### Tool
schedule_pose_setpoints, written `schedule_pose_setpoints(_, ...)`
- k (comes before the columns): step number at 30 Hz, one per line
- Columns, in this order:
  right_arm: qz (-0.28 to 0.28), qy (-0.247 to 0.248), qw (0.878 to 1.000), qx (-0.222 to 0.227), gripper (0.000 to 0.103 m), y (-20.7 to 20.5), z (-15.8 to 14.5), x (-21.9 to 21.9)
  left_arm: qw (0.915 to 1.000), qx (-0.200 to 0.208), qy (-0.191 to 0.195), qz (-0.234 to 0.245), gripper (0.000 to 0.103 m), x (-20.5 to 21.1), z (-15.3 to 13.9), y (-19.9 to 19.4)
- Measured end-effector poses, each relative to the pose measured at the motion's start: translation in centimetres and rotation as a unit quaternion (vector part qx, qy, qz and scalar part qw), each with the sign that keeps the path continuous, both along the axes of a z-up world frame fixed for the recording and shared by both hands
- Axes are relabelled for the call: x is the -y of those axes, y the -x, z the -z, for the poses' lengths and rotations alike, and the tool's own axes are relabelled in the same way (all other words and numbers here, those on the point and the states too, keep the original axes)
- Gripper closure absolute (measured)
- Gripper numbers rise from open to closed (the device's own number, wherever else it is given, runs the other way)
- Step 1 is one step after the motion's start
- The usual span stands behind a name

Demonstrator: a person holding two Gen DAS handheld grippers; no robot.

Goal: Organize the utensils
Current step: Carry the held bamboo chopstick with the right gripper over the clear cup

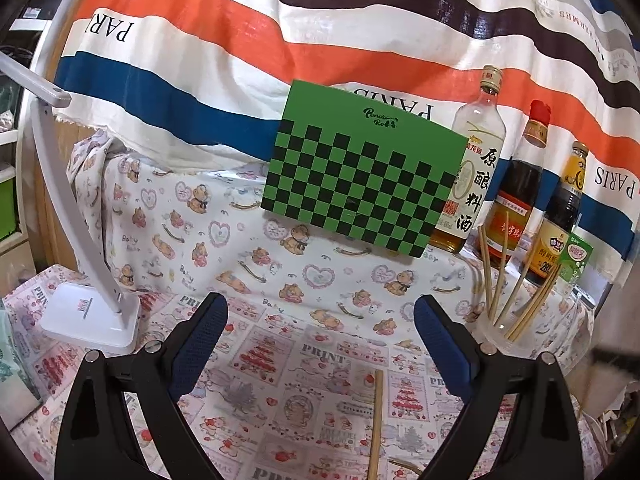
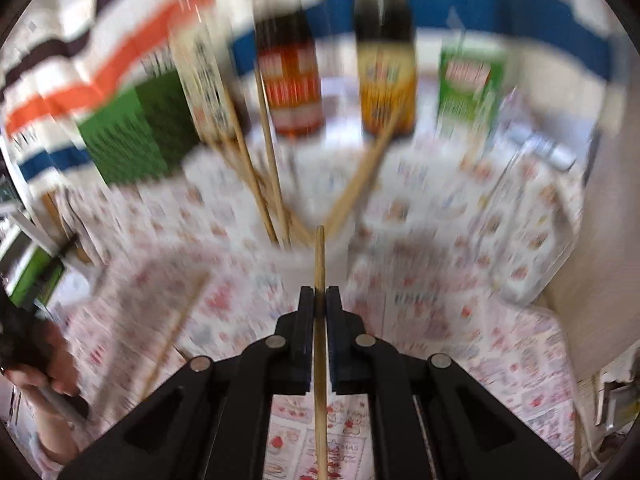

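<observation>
Chopstick [image 2: 319, 264] clamped upright between right gripper [image 2: 320, 294] pads, near clear cup [image 2: 344, 236] of chopsticks; left gripper [image 1: 320, 308] jaws wide apart, empty, over another chopstick [image 1: 376, 420] lying on printed tablecloth [image 1: 280, 360], bottles behind.

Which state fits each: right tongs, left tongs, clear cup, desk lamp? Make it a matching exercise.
Things:
1. right tongs
2. left tongs
3. clear cup
4. desk lamp

States:
A. open, nothing between them
B. stands at the left on the cloth
C. shut on a chopstick
D. holds several chopsticks

Pairs: 1-C, 2-A, 3-D, 4-B
</observation>
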State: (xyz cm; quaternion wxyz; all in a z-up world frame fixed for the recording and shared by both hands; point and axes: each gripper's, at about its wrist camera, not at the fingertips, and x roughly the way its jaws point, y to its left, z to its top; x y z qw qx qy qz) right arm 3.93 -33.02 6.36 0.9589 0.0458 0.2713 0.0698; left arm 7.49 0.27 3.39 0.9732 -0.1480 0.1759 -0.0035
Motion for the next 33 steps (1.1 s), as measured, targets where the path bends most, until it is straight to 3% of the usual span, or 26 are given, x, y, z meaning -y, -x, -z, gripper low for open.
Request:
schedule_pose_setpoints(5, 0.010, -0.001, 0.997, 0.071, 0.098, 3.1, -3.8, 0.0, 1.0000, 0.000, 0.001, 0.001, 0.010, 0.0, 0.0, 0.0)
schedule_pose_setpoints(10, 0.021, 0.013, 0.993, 0.113, 0.098, 3.5, -6.3, -0.7, 1.0000, -0.002, 0.002, -0.001, 0.010, 0.0, 0.3, -0.1)
schedule_pose_setpoints(24, 0.040, -0.013, 0.983, 0.180, 0.098, 0.6, -12.3, -2.2, 0.9999, -0.009, -0.001, -0.005, 0.010, 0.0, 0.5, -0.3)
schedule_pose_setpoints(29, 0.050, -0.040, 0.980, 0.187, 0.098, -1.3, -11.3, -2.0, 0.9999, -0.011, -0.003, -0.003, 0.010, 0.1, 0.5, -0.4)
schedule_pose_setpoints(33, 0.069, -0.062, 0.986, 0.139, 0.098, -4.2, -7.8, -1.0, 1.0000, -0.008, -0.001, -0.002, 0.010, 0.1, 0.4, -0.3)
